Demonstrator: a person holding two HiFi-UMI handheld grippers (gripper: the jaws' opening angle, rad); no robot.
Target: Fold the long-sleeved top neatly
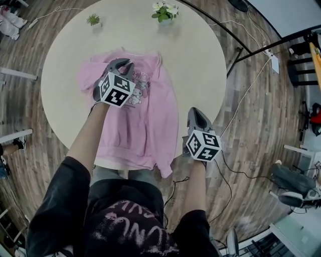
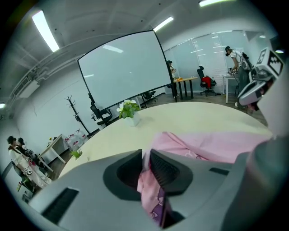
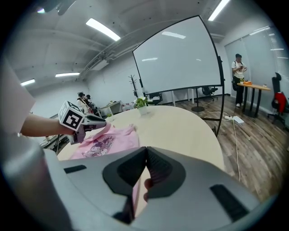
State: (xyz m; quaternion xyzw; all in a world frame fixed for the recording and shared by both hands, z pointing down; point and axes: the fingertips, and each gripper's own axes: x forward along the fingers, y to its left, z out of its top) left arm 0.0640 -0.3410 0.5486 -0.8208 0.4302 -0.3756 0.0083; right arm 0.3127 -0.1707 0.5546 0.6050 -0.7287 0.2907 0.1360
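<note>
Round pale table [image 1: 200,60] in an open office, wood floor all round, a potted plant [image 1: 164,11] at the far rim, and the pink top [image 1: 150,125] lies spread across the near half with its printed front up. Its hem reaches the near edge, where one corner droops over.

Now the left gripper [image 1: 123,64] is over the chest, and its jaws are pinched on a raised fold of the pink cloth, which fills the narrow gap between the pads and trails down below them.

Over to the right gripper [image 1: 196,111], just beside the top's right edge near the table rim. Its jaws are pressed together, and I see no cloth clamped in them.

This is soft, light knit, I'd say. It will sag and wrinkle wherever it is lifted, and a single pinch will drag a peak rather than a clean edge. Seams grip best: shoulder, cuff and hem corners, one in each gripper, so the fold line stays straight. The smooth tabletop should let it slide, so a pull may shift the whole garment.
</note>
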